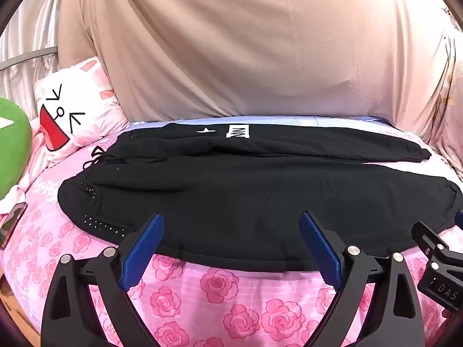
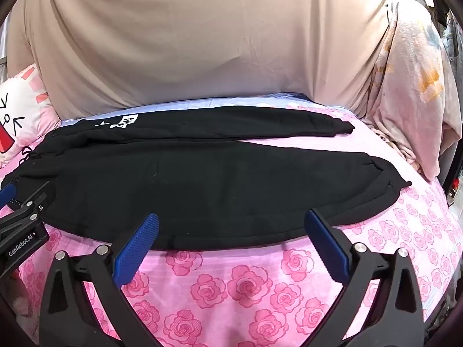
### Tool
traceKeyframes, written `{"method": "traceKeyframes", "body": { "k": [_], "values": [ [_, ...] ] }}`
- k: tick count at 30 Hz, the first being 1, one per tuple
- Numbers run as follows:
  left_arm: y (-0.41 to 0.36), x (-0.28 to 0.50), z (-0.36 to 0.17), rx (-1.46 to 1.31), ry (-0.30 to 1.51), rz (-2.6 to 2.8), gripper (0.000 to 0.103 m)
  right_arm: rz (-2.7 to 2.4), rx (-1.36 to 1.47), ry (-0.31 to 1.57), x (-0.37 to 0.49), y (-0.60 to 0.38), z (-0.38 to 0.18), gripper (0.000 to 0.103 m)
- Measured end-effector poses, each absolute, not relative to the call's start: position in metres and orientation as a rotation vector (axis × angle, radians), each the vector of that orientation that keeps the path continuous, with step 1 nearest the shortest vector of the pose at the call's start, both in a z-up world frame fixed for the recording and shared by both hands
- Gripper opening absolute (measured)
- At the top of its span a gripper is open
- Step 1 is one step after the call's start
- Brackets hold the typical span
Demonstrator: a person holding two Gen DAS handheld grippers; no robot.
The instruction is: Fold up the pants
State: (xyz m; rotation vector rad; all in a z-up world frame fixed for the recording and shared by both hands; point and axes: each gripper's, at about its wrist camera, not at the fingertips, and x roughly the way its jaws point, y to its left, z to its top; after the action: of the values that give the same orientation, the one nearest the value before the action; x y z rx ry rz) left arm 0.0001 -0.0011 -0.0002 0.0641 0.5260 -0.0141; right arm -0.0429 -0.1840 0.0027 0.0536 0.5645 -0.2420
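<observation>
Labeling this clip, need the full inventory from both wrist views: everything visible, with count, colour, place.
pants: 1, black, laid flat across the bed, legs spread apart, waist toward the left, white print on the far leg
bedsheet: 1, pink with rose print, under the pants
beige cover: 1, beige, draped behind the bed
rabbit pillow: 1, white and pink, far left by the waistband
green plush: 1, green, left edge
floral blanket: 1, pale pink with orange marks, far right
left gripper: 1, black with blue pads, open at the near leg's edge
right gripper: 1, black with blue pads, open at the near leg's edge
</observation>
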Motion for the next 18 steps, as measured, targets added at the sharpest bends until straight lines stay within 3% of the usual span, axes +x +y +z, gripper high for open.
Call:
{"method": "traceKeyframes", "body": {
  "k": [18],
  "values": [
    [-0.003,0.001,0.001,0.070,0.521,-0.013,0.092,-0.237,0.059,0.577,-0.041,-0.182,0.001,0.098]
  ]
}}
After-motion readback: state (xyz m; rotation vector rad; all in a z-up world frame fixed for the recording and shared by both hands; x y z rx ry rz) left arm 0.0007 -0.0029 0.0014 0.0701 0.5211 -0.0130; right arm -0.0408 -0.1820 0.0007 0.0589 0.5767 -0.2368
